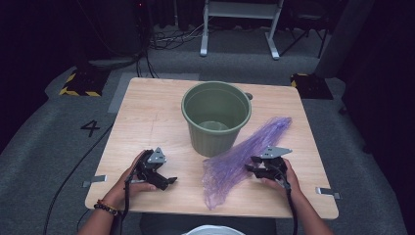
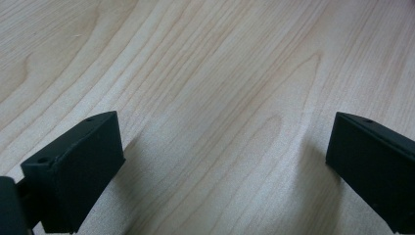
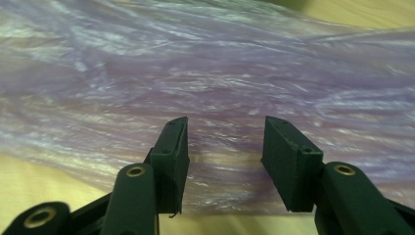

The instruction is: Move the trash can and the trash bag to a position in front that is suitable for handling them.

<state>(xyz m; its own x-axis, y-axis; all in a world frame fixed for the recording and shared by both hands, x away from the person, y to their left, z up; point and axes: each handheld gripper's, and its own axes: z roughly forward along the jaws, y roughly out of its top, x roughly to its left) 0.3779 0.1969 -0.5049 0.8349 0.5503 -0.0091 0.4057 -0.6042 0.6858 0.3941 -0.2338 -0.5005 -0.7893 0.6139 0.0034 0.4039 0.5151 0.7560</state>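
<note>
the wooden tabletop held a green bin at 12 o'clock; the purple bag lay at 4 o'clock, unlined yet. right gripper jaws half-spread over it, not pinching; left gripper jaws spread, empty.

Grey carpet floor, white metal frame, dark surroundings

A sage-green bucket stands on the pale wood-grain desk; the translucent purple plastic bag looks faintly streaked; both tools are black.
</note>
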